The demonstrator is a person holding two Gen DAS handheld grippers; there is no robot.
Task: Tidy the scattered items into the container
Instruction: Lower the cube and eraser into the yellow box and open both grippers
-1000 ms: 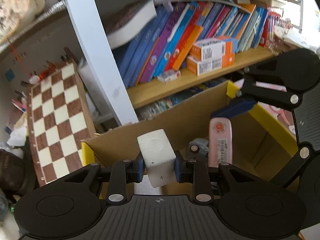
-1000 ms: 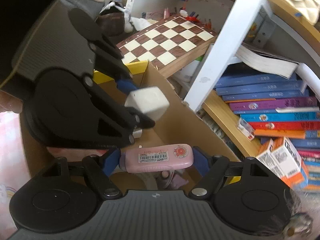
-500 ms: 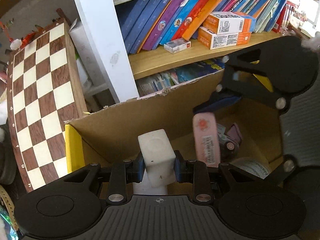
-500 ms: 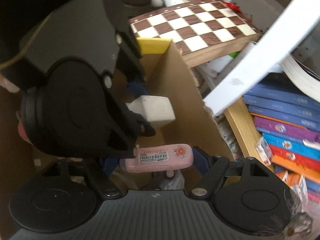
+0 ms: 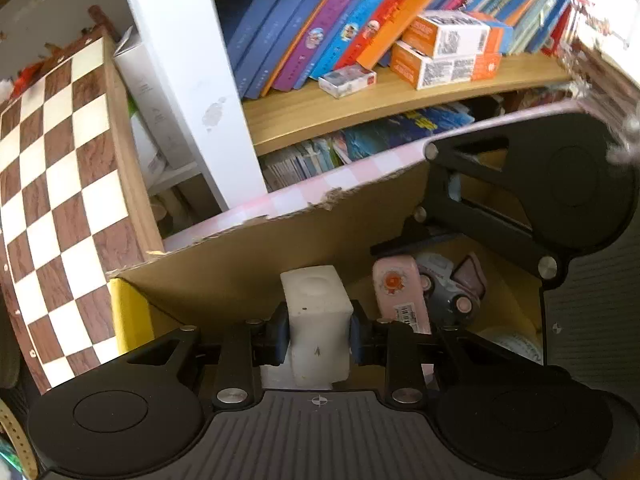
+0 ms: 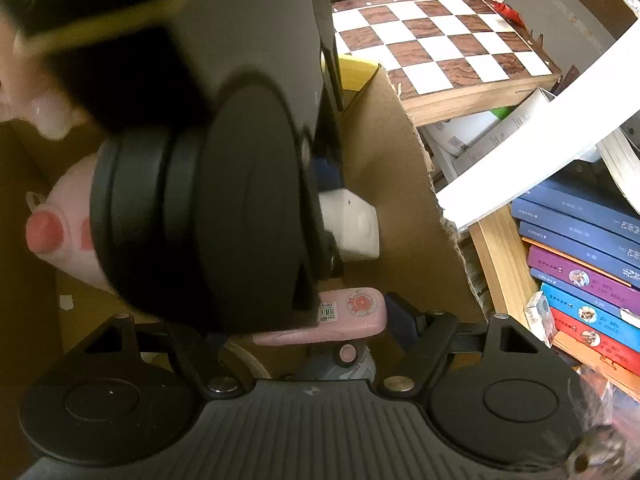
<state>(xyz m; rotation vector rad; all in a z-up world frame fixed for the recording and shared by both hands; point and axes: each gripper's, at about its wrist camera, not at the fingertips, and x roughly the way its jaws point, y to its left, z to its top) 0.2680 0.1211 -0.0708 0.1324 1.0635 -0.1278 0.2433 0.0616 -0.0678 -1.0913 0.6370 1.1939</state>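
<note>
Pink case (image 6: 344, 316) and white block (image 5: 318, 320) now sit lower inside cardboard box (image 5: 240, 264).

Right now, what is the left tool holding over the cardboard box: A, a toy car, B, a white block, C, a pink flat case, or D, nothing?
B: the left tool is shut on the white block, clamped between its blue pads inside the cardboard box; the pink flat case sits in the right tool, and the toy car lies in the box.
</note>
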